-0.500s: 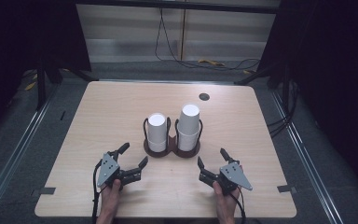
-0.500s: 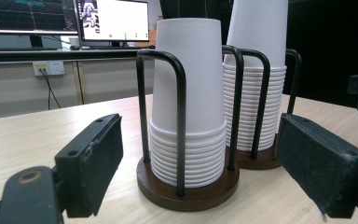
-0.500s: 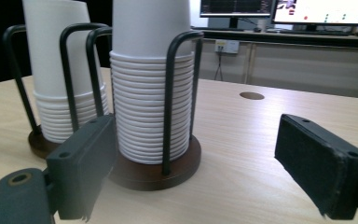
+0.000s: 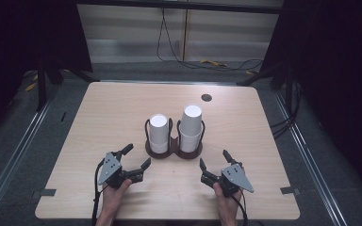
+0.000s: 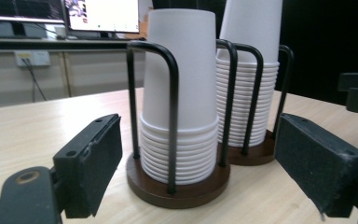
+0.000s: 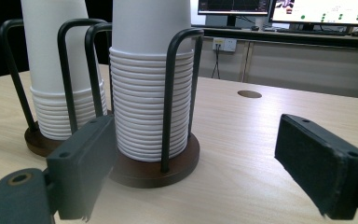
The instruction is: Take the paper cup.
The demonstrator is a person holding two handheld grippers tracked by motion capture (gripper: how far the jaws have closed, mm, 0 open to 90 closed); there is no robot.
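**Now both grippers wait before the cup stacks**

Both stacks stand upright mid-table in a twin wire holder (image 4: pixel 173 151). The left gripper (image 4: pixel 135 158), jaws spread and empty, faces the shorter left stack (image 4: pixel 159 133); the right gripper (image 4: pixel 213 160), likewise spread and empty, faces the taller right stack (image 4: pixel 191 126). Each seems equally near. Nothing has visibly shifted since the earlier frame.

taller cup stack (image 5: pixel 249 70) top cut off by frame edge, monitors (image 6: pixel 279 11) cropped, screen contents unreadable

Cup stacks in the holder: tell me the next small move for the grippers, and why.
Probably ease the right gripper forward toward the taller cup stack. Both it and the left gripper are open and empty, short of the holder, and the cups are untouched.
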